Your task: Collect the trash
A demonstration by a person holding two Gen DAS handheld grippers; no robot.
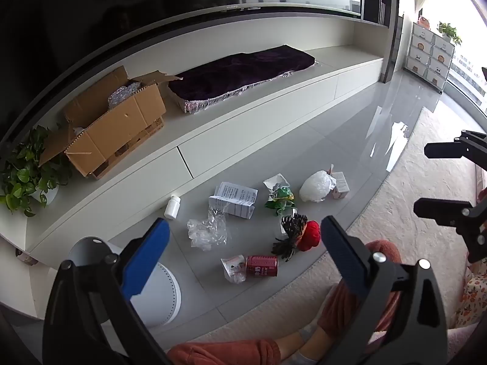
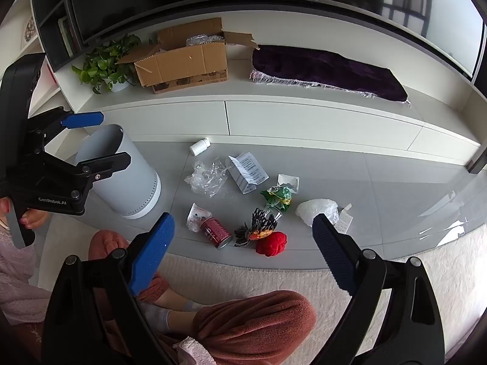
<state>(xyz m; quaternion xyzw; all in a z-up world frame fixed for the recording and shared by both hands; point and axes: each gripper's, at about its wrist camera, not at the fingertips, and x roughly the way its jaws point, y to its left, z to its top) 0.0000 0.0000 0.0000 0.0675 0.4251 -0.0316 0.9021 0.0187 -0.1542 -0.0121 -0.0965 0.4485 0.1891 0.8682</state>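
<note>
Trash lies on the grey floor: a red can (image 1: 262,265) (image 2: 215,231), a white pill bottle (image 1: 172,207) (image 2: 199,147), clear crumpled plastic (image 1: 208,231) (image 2: 206,178), a white printed carton (image 1: 233,200) (image 2: 247,171), a green wrapper (image 1: 280,198) (image 2: 277,196), a white plastic bag (image 1: 316,186) (image 2: 316,210) and a red ball (image 1: 310,235) (image 2: 271,243). A white bin (image 1: 152,292) (image 2: 121,173) stands open to the left. My left gripper (image 1: 245,240) (image 2: 106,140) is open and empty above the floor. My right gripper (image 2: 243,237) (image 1: 426,179) is open and empty.
A low white TV cabinet (image 1: 243,140) carries an open cardboard box (image 1: 118,127), a potted plant (image 1: 27,173) and a purple cloth (image 1: 243,73). A beige rug (image 2: 274,276) and the person's legs (image 2: 243,319) lie close below the grippers. A black spiky toy (image 2: 258,228) lies by the ball.
</note>
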